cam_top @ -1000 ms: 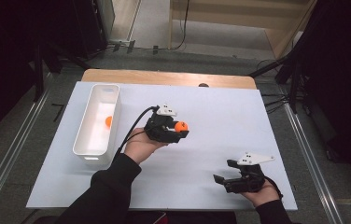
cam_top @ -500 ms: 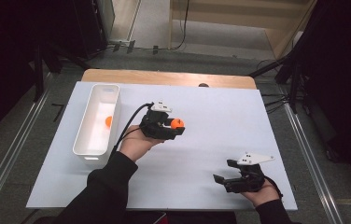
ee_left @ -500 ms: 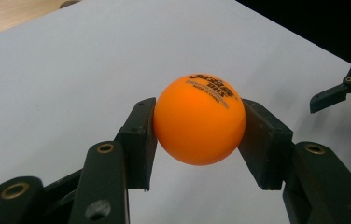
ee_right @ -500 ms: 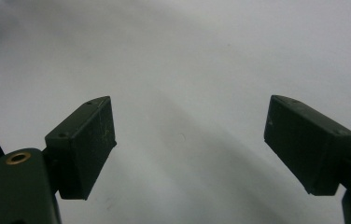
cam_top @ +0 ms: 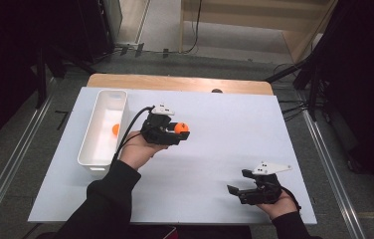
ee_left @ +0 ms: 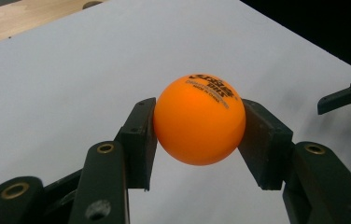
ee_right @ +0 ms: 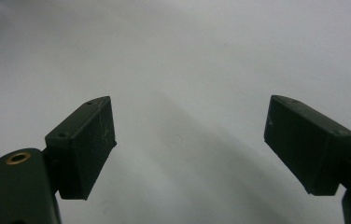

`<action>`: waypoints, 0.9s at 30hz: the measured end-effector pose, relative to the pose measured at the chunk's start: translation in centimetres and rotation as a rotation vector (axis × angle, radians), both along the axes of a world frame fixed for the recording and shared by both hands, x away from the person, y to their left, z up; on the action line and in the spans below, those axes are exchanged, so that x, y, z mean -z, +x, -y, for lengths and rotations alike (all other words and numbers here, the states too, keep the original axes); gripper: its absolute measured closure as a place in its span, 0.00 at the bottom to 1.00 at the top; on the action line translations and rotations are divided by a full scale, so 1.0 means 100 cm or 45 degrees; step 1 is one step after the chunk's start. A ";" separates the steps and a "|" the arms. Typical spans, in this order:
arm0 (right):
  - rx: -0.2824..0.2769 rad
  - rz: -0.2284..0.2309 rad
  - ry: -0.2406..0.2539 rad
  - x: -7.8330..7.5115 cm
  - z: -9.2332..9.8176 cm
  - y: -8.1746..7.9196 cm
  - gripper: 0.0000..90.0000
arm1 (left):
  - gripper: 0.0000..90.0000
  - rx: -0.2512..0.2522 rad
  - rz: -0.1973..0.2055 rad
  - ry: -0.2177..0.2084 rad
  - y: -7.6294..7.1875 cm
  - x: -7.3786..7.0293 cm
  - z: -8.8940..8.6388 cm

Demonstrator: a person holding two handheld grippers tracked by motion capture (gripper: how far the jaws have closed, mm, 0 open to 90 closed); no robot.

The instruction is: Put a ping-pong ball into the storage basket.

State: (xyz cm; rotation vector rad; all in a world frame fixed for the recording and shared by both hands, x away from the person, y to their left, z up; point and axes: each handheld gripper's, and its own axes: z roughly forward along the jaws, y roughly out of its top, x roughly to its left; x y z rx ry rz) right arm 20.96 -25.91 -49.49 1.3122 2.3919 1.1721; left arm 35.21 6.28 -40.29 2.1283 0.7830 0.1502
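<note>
White bin [cam_top: 91,149] sits at the left side of the tabletop [cam_top: 225,129], long axis running away from the person, with one orange ball [cam_top: 116,129] lying inside it near the middle. Just right of the bin, the left gripper [cam_top: 177,133] is held up in the person's left hand [cam_top: 134,152], pointing toward the right of the high view, cable looping back over the bin's edge. Its fingers [ee_left: 138,140] are clamped on a second orange ball [ee_left: 200,119]: pads press on both sides of it, ball sits between the fingertips, clear of the tabletop, black print visible on its top. In the high view that held ball [cam_top: 181,128] is at the gripper's tip, near the bin but not over it, roughly mid-tabletop. Tabletop is covered by a pale sheet, with a wooden strip [cam_top: 175,82] showing along the far edge. Well apart, at the near right, the right gripper [cam_top: 234,185] is in the person's right hand [cam_top: 274,201], low over the sheet, pointing left. Its fingers [ee_right: 82,144] stand wide apart with nothing between them, just bare sheet beneath.
</note>
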 end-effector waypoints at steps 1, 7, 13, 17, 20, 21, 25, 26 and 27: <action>0.002 0.001 0.000 0.000 0.000 0.000 0.17 | 0.56 -0.004 -0.002 0.000 0.000 -0.001 -0.001; 0.003 0.002 0.000 0.000 -0.001 0.000 0.17 | 0.56 -0.028 0.002 -0.009 0.004 -0.005 -0.010; 0.003 0.003 -0.002 0.000 -0.001 0.000 0.17 | 0.56 -0.060 0.013 -0.019 0.007 -0.010 -0.019; 0.005 0.006 -0.003 0.000 -0.001 0.001 0.17 | 0.56 -0.078 0.017 -0.009 0.008 -0.013 -0.024; 0.006 0.000 -0.003 0.000 -0.001 0.000 0.17 | 0.56 -0.091 0.027 0.008 0.009 -0.013 -0.027; 0.007 0.000 -0.003 0.000 -0.001 0.000 0.17 | 0.56 -0.099 0.026 0.011 0.009 -0.013 -0.027; 0.007 0.001 -0.003 0.000 -0.001 0.000 0.17 | 0.56 -0.116 0.028 0.011 0.012 -0.014 -0.032; 0.007 0.000 -0.003 0.000 -0.001 0.000 0.17 | 0.56 -0.122 0.027 0.008 0.012 -0.014 -0.033; 0.006 0.006 -0.005 0.000 -0.001 0.001 0.17 | 0.56 -0.128 0.028 0.004 0.012 -0.014 -0.035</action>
